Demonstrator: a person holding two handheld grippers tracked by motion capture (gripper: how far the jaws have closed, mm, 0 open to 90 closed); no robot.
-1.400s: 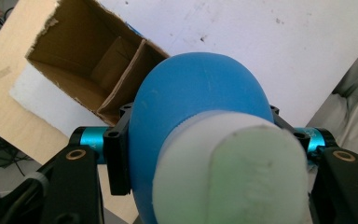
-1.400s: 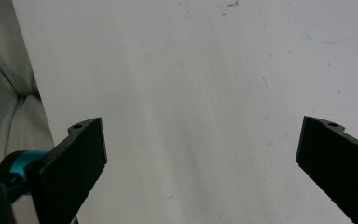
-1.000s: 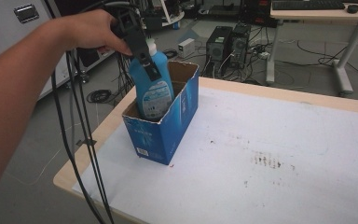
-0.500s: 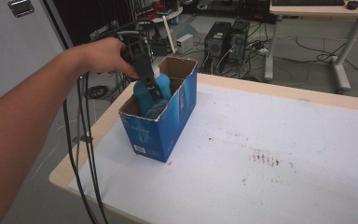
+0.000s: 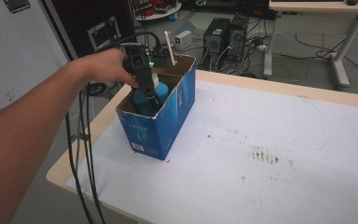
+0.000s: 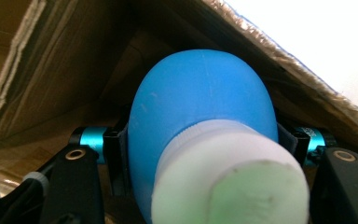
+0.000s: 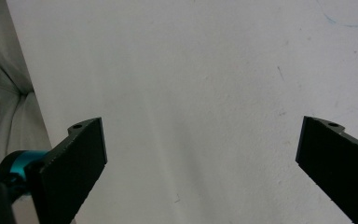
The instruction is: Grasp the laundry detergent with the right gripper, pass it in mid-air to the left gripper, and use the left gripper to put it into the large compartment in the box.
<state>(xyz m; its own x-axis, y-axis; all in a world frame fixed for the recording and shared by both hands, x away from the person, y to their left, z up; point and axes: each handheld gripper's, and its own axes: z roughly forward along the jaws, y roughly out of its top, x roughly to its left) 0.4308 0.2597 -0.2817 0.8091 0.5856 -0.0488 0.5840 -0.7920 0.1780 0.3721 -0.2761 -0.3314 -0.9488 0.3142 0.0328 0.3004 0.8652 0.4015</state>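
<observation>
A blue bottle (image 5: 145,97) with a white cap (image 6: 228,179) sits low inside an open blue cardboard box (image 5: 161,128) at the table's left. My left gripper (image 5: 150,95) reaches down into the box and is shut on the bottle (image 6: 200,102), its black jaws pressing both sides. Brown inner walls of the box (image 6: 65,70) surround the bottle. In the right gripper view, my right gripper (image 7: 200,154) hangs open over the white table top (image 7: 191,70) with nothing between its jaws.
The white table sheet (image 5: 270,140) stretches right of the box, with dark smudges (image 5: 263,154) mid-table. A white stick (image 5: 169,46) rises behind the box. Black cables (image 5: 81,154) hang off the left edge. Computer towers (image 5: 223,35) and desk legs (image 5: 342,70) stand on the floor beyond.
My left gripper has lowered the blue bottle from above the box rim down into the box. The view has shifted a little.
</observation>
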